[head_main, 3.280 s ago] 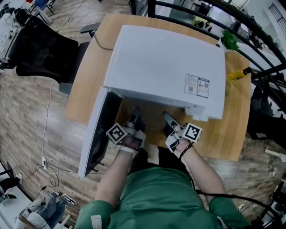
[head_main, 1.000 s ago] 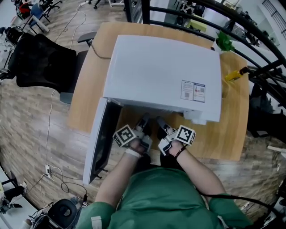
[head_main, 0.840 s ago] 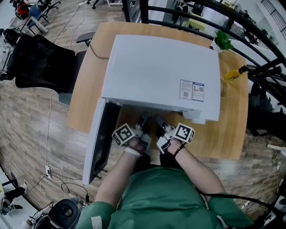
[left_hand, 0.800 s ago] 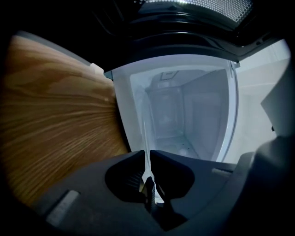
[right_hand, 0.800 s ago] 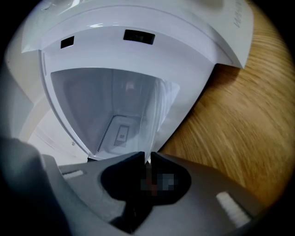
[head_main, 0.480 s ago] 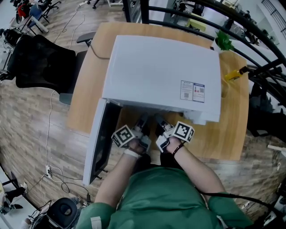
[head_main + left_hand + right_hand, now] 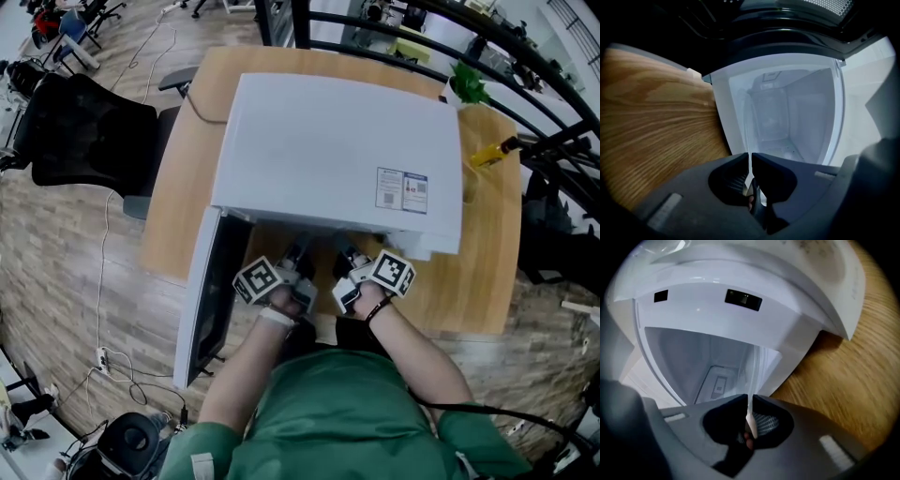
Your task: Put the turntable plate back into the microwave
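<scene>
A: Is there any writing to read?

B: Only one sticker (image 7: 401, 190) on top of the microwave (image 7: 337, 150), with red and blue print too small to read.

A: And the count?

B: There is one white microwave with its door (image 7: 211, 291) swung open to the left. There is one clear plate (image 7: 753, 373) and two grippers. On the desk's (image 7: 478, 272) far right are one yellow thing (image 7: 497, 155) and one green plant (image 7: 469, 86).

A: Where is the plate?

B: It is at the mouth of the open cavity, held by its near rim between the two grippers. Each gripper view shows it edge-on as a thin clear line running toward the cavity. In the head view, the microwave's top hides it.

A: What about the grippers?

B: The left gripper (image 7: 751, 157) has its jaws pinched tight on the rim. The right gripper (image 7: 750, 399) has its jaws closing, and the rim is already squeezed between them.

A: And the surface and room?

B: The desk is light wood grain. The floor (image 7: 66, 272) is wood plank, with one black chair (image 7: 89, 122) at the left and a white cable (image 7: 103, 244) trailing across the floor. Black railings (image 7: 525, 66) run along the right.
</scene>
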